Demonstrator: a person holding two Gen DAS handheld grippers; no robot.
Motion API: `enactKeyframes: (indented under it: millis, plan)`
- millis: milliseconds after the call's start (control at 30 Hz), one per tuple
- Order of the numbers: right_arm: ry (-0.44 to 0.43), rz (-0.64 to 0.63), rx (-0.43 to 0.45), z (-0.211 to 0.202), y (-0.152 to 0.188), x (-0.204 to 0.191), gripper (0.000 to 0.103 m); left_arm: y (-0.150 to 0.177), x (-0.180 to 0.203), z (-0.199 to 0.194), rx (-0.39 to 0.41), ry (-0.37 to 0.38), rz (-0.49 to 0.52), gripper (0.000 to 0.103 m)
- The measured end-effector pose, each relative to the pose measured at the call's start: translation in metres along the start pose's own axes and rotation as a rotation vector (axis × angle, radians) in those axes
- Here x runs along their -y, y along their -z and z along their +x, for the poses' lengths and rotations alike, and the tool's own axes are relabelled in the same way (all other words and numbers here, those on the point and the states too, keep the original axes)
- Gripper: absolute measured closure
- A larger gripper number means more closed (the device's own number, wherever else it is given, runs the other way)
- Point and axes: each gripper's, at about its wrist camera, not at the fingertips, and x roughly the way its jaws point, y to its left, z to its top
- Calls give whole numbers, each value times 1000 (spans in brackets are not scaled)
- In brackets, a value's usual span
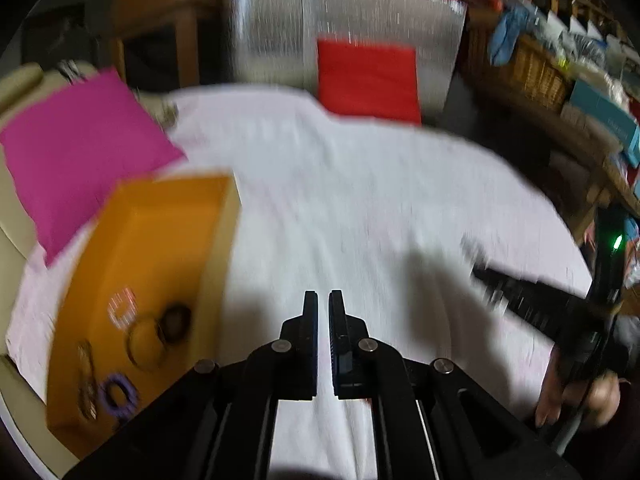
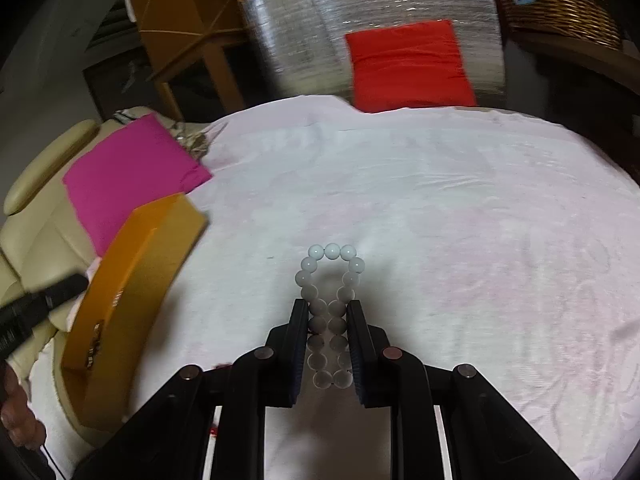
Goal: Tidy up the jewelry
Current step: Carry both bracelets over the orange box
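Currently the right gripper (image 2: 324, 332) pinches a white bead bracelet (image 2: 330, 300) above the cloth-covered table (image 2: 460, 208), while the left gripper (image 1: 323, 320) is closed and empty. Smooth beads could slip out before reaching the orange box (image 1: 160, 248), which already holds rings (image 1: 160, 332).

Tabletop (image 2: 440, 200) draped pale pink-white, faint mottled pattern. Orange box (image 2: 132, 280), same orange inside. Magenta cloth (image 2: 128, 176) beside it. White translucent bead bracelet (image 2: 331, 292). Purple ring (image 1: 118, 396) in the box. Black tongs (image 2: 326, 344). Red cushion (image 2: 408, 68) against silver quilted foil (image 2: 304, 32). Brown wicker basket (image 1: 532, 72).
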Motion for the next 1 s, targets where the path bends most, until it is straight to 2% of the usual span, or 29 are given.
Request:
enactKeyframes:
  millis: [33, 100, 167, 233, 400, 467, 533, 567, 600, 633, 667, 867, 1000]
  plan:
    - [6, 19, -1, 1, 1, 8, 82, 3, 1, 10, -42, 4, -9, 95]
    - [14, 54, -7, 3, 1, 21, 82, 9, 8, 25, -108, -1, -13, 82]
    - [15, 80, -12, 4, 1, 31, 82, 15, 23, 43, -164, -21, 1, 63]
    - [9, 93, -6, 2, -2, 37, 82, 20, 37, 61, -209, -44, 16, 55]
    - [-18, 113, 11, -6, -6, 46, 82, 39, 53, 103, -312, -112, 17, 55]
    - [-33, 125, 15, -9, -9, 51, 82, 44, 55, 104, -261, -137, 6, 51]
    - [-39, 131, 19, -11, -10, 52, 82, 46, 56, 103, -239, -143, -7, 51]
    - [-42, 132, 20, -11, -11, 52, 82, 46, 54, 101, -219, -136, -27, 57]
    - [-45, 132, 20, -11, -11, 51, 82, 47, 54, 98, -204, -130, -36, 64]
    - [-45, 132, 22, -12, -11, 51, 82, 48, 54, 96, -190, -136, -31, 84]
    - [-44, 129, 26, -13, -11, 50, 82, 47, 53, 95, -186, -133, -21, 94]
    - [-39, 113, 20, -11, -8, 44, 82, 42, 42, 81, -121, -49, -33, 94]
    - [-33, 92, 20, -9, -6, 36, 82, 31, 40, 61, -33, 8, -40, 94]
